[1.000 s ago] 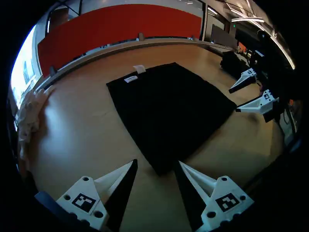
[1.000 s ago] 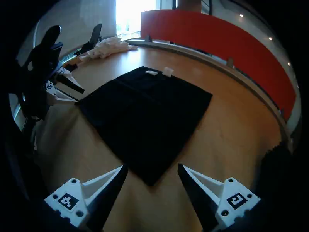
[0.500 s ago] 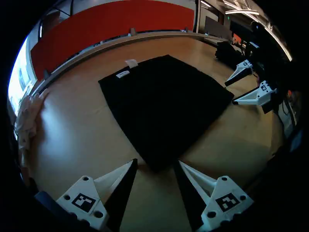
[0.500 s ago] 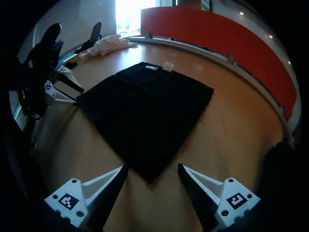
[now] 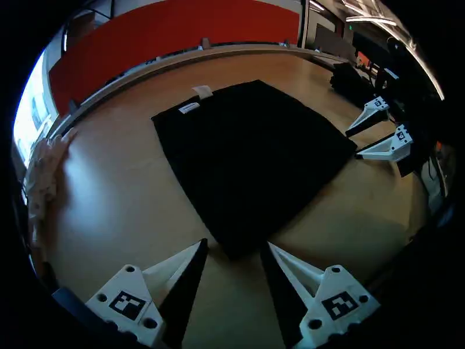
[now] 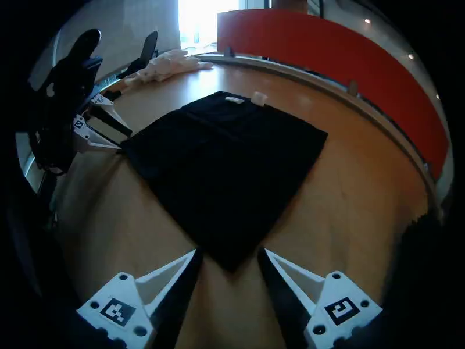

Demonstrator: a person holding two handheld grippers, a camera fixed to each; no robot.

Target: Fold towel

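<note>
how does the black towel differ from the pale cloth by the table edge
The black towel is dark, the pale cloth whitish. The black towel lies spread flat mid-table; the pale cloth is bunched in a heap at its edge. Both rest on the wooden table.

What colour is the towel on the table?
The towel is plain black, with a small white tag near one corner; the left gripper view shows it best.

The wooden table (image 5: 116,192) bears a flat black towel (image 5: 250,151) and pale crumpled cloth (image 5: 42,174).
</note>
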